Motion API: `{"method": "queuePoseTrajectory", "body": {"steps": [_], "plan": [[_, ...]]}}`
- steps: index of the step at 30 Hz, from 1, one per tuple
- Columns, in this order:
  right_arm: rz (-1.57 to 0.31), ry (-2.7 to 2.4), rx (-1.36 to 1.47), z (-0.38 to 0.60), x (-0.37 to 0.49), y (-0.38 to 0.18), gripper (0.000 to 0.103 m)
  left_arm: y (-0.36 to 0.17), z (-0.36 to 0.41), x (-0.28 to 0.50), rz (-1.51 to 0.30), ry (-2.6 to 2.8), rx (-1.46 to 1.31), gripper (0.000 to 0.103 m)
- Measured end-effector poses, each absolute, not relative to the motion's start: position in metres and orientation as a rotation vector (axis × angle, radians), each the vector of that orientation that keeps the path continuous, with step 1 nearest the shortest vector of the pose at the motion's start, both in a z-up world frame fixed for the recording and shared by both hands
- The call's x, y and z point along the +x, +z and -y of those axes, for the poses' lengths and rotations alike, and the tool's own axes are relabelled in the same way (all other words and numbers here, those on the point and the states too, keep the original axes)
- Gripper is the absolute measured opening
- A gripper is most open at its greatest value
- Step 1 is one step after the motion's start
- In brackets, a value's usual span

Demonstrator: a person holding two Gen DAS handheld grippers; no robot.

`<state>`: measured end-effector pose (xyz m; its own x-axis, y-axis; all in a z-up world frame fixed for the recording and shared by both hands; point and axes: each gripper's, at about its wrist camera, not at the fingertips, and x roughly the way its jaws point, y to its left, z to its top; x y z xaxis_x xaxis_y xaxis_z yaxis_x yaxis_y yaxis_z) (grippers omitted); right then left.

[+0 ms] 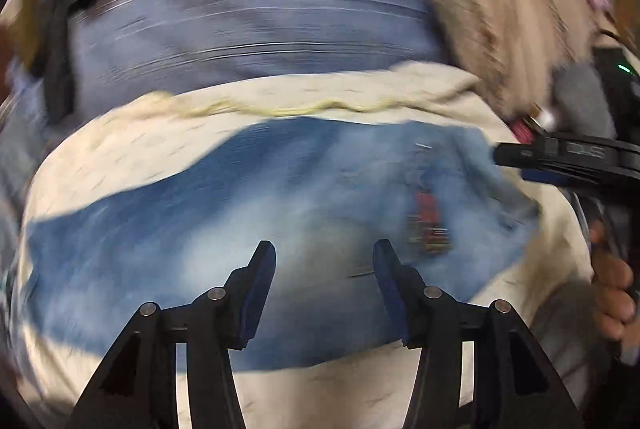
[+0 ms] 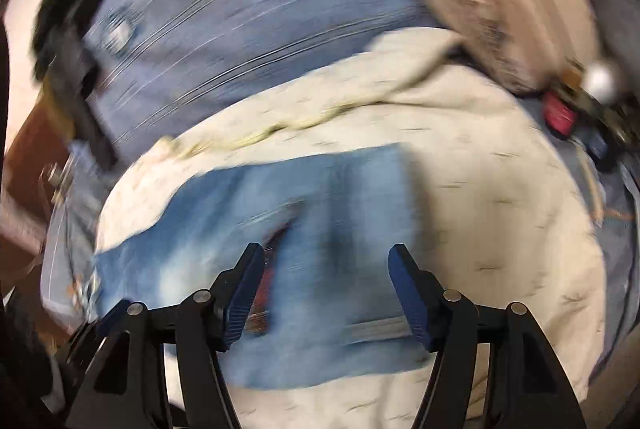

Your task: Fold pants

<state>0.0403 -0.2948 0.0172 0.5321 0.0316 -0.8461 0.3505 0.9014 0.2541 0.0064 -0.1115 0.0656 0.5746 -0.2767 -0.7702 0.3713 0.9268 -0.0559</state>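
Blue denim pants [image 1: 248, 213] lie folded flat on a cream blanket [image 1: 120, 157]; a red label [image 1: 428, 221] shows on them. My left gripper [image 1: 324, 253] is open and empty just above the denim. In the right wrist view the same pants [image 2: 320, 229] lie under my right gripper [image 2: 326, 257], which is open and empty. The right gripper also shows in the left wrist view [image 1: 520, 159], at the pants' right edge. Both views are blurred by motion.
The cream blanket [image 2: 500, 209] lies on a blue striped bedsheet [image 1: 260, 9]. A tan plush mass [image 1: 500, 29] sits at the back right. A dark object [image 2: 68, 41] lies at the back left. A hand [image 1: 612, 289] shows at the right edge.
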Motion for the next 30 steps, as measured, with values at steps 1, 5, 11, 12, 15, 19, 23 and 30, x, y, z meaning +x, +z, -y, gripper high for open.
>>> {"method": "queuePoseTrajectory", "body": {"steps": [1,5,11,12,15,19,23,30], "plan": [[-1.004,-0.206,0.446,0.307,0.038,0.009,0.068,0.063,0.124,0.007,-0.880,-0.416,0.143,0.051],[-1.034,-0.172,0.680,0.355,0.030,-0.018,0.068,0.047,0.173,0.002,-0.901,-0.584,0.253,0.051],[-0.979,-0.070,0.878,0.378,0.021,-0.028,0.074,0.022,0.222,0.001,-0.880,-0.644,0.420,0.051],[-0.985,-0.041,0.894,0.377,0.024,-0.030,0.076,0.019,0.231,0.000,-0.875,-0.646,0.437,0.051],[-1.028,0.005,0.909,0.374,0.034,-0.038,0.076,0.014,0.242,-0.003,-0.849,-0.662,0.492,0.049],[-1.093,-0.004,0.902,0.376,0.044,-0.048,0.078,0.027,0.238,-0.008,-0.839,-0.720,0.453,0.051],[-1.089,0.004,0.928,0.380,0.043,-0.051,0.078,0.031,0.234,-0.012,-0.834,-0.765,0.434,0.061],[-1.113,-0.033,0.840,0.375,0.044,-0.047,0.078,-0.007,0.255,-0.014,-0.781,-0.723,0.589,0.057]]}}
